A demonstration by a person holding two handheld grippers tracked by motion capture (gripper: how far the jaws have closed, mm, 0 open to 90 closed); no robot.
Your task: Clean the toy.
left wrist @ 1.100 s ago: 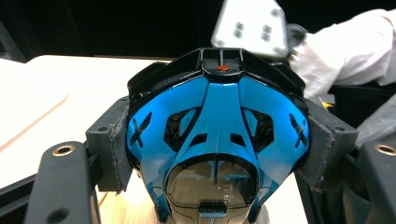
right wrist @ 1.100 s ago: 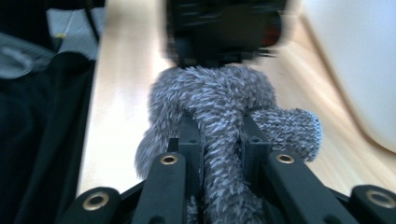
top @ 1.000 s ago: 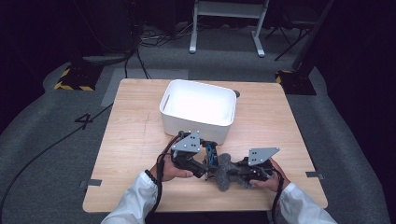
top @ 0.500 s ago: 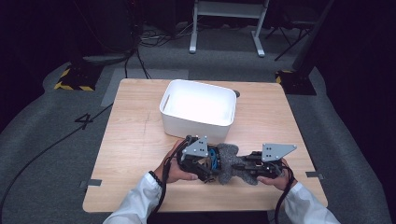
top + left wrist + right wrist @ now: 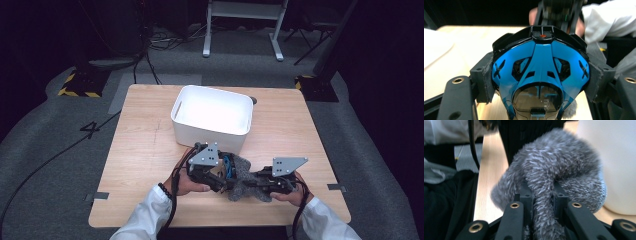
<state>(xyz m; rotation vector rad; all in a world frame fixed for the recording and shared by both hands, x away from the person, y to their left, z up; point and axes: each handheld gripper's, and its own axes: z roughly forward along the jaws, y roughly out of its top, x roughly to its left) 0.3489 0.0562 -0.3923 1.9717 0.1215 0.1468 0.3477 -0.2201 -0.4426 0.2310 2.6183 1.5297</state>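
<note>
Blue-and-black ventilated object (image 5: pixel 540 72), rigid shell, probably light and slick, sits at 6 o'clock on the surface (image 5: pixel 145 150), half inside a grey fuzzy cover (image 5: pixel 554 175) that's soft and floppy. Left gripper (image 5: pixel 212 176) jaws closed on the shell's flanks; right gripper (image 5: pixel 260 184) jaws pinched on a fold of cover. Grip fabric by its edge. White bin (image 5: pixel 212 116) at 12 o'clock.

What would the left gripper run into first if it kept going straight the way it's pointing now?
Probably the right gripper. The left gripper, shut on a blue and black object, points across the table at it, with the grey fuzzy cloth between them. Depth is hard to judge.
</note>
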